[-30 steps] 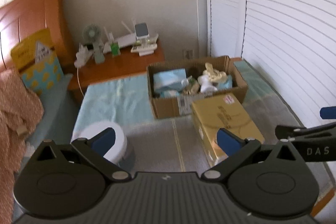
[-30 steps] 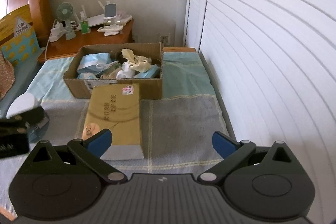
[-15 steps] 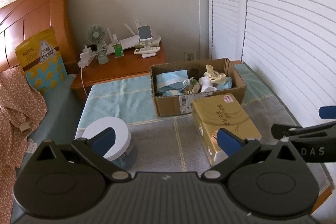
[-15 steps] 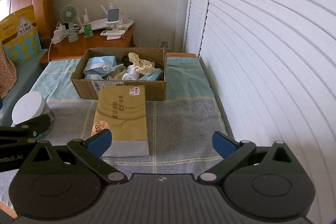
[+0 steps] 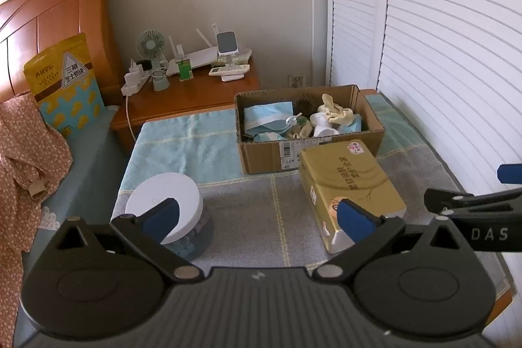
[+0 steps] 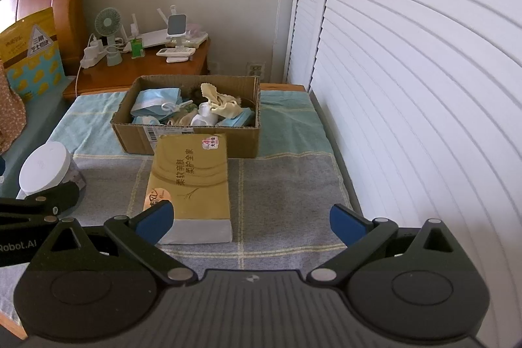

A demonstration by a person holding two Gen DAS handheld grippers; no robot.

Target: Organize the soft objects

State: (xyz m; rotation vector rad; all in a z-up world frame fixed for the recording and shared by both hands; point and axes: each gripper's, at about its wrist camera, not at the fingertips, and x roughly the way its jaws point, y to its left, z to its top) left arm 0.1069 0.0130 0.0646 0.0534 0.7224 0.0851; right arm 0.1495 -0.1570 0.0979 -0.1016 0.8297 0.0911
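Observation:
An open cardboard box point(image 5: 261, 152) point(image 6: 248, 106) sits on the towel-covered table and holds blue face masks point(image 5: 266, 118) point(image 6: 156, 100), a cream cloth point(image 5: 334, 111) point(image 6: 218, 105) and other small soft items. A gold tissue pack point(image 5: 349, 181) point(image 6: 189, 181) lies in front of it. A clear jar with a white lid point(image 5: 163, 201) point(image 6: 44, 168) stands at the left. My left gripper point(image 5: 257, 216) is open and empty, held back above the table's near side. My right gripper point(image 6: 249, 219) is open and empty, beside the tissue pack.
A wooden nightstand point(image 5: 195, 97) with a small fan, a router and remotes stands behind the table. A bed with a wooden headboard point(image 5: 49, 22), a yellow bag and a spotted garment point(image 5: 29, 158) is at the left. White louvred doors point(image 6: 407, 70) run along the right.
Both grippers have pulled back and risen a little, so the box, pack and jar appear farther away. Both stay open and empty.

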